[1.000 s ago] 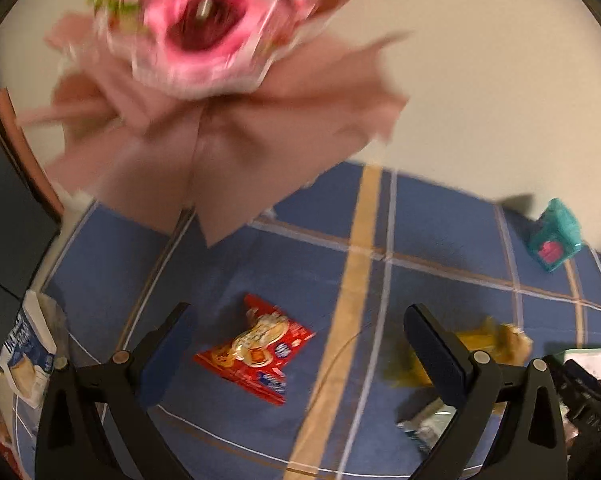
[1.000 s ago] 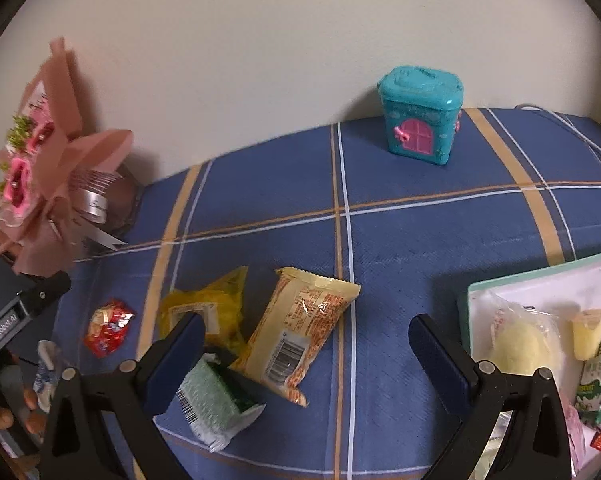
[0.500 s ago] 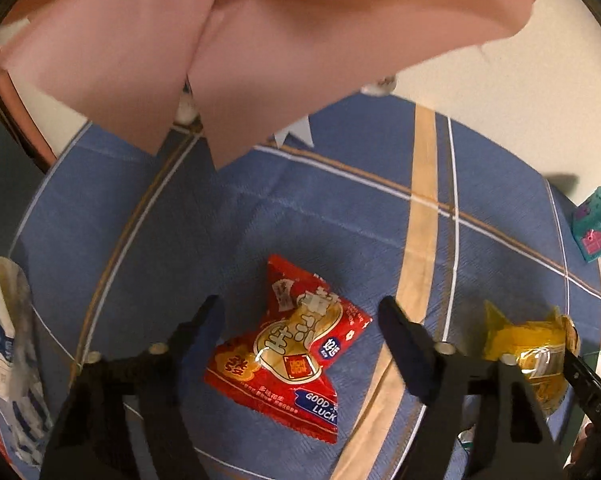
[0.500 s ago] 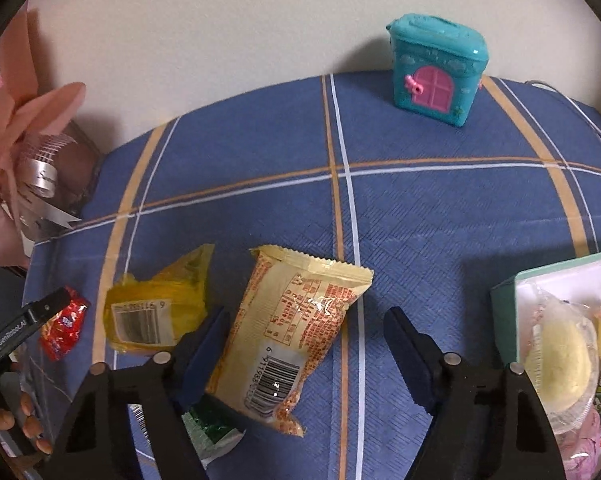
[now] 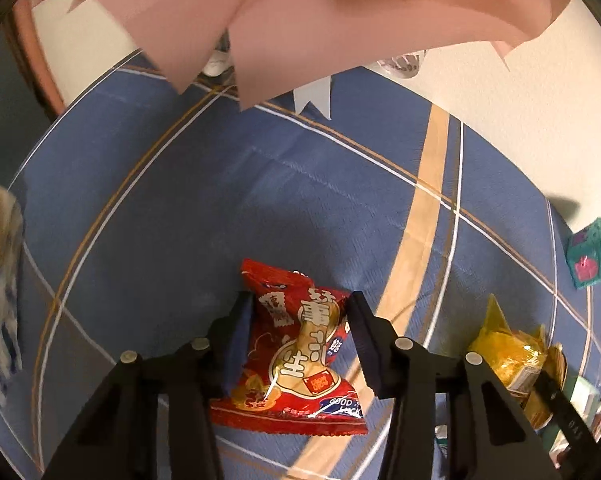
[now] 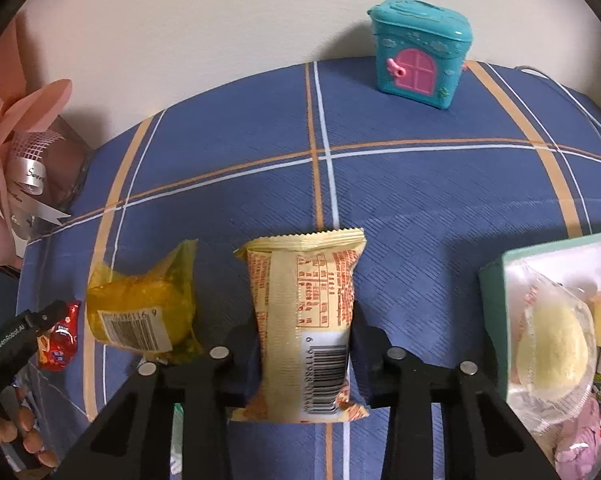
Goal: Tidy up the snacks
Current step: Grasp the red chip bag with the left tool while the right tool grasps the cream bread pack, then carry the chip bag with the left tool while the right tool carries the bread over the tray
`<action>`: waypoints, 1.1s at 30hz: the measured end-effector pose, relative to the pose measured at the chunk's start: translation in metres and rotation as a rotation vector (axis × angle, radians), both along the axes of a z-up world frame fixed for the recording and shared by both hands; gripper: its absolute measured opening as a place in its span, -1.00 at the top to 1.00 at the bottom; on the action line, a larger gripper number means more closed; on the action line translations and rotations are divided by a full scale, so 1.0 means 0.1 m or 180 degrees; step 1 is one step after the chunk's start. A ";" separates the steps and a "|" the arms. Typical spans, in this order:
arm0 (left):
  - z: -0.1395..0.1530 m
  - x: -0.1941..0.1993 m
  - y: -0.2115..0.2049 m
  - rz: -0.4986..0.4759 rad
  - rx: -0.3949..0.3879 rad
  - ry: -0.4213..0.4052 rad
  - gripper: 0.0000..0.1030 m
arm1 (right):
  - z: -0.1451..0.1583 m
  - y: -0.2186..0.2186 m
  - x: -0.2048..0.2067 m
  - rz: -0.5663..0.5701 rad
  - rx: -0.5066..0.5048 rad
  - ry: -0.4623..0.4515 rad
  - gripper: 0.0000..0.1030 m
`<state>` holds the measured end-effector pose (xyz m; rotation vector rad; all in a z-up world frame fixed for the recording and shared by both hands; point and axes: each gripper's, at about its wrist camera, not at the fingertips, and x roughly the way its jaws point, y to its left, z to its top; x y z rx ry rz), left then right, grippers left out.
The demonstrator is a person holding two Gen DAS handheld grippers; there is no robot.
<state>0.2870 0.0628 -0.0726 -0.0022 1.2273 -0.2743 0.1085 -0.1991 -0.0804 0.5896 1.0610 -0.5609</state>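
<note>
Blue plaid tablecloth [image 6: 420, 200], overhanging pink paper [image 5: 340, 12]

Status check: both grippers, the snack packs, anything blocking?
Left gripper closing around red snack pack. Right gripper shut on cream wafer pack. Yellow pack beside it, apart. Pink bouquet paper overhangs left view, clear of the grab.

A home: a plaid tablecloth [image 6: 400, 200], a toy house [image 6: 420, 56] and a wrapped bouquet [image 6: 16, 148] against a plain wall.
</note>
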 end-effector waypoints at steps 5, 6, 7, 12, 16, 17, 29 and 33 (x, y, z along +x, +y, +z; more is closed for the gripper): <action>0.00 -0.19 0.05 0.0197 -0.0152 0.0115 0.14 | 0.13 0.04 -0.18 0.0023 0.0016 0.0011 0.27; 0.01 -0.24 0.07 0.0244 -0.0171 0.0133 0.15 | 0.15 0.04 -0.21 0.0024 0.0028 0.0010 0.27; 0.02 -0.29 0.09 0.0277 -0.0200 0.0149 0.17 | 0.18 0.05 -0.25 0.0026 0.0036 0.0011 0.27; 0.08 -0.63 0.17 0.0504 -0.0473 0.0276 0.20 | 0.34 0.13 -0.45 0.0020 0.0047 0.0033 0.26; 0.14 -0.94 0.16 0.0641 -0.0668 0.0336 0.22 | 0.44 0.19 -0.63 0.0000 0.0103 0.0022 0.26; 0.14 -1.00 0.14 0.0652 -0.0710 0.0350 0.22 | 0.47 0.20 -0.66 -0.0002 0.0105 0.0022 0.26; 0.54 -1.90 -0.24 0.0519 -0.1046 0.0321 0.26 | 0.93 0.27 -1.25 -0.0059 0.0006 -0.0091 0.26; 0.70 -2.09 -0.40 0.0448 -0.1165 0.0241 0.30 | 1.02 0.25 -1.47 -0.0108 0.0042 -0.0168 0.26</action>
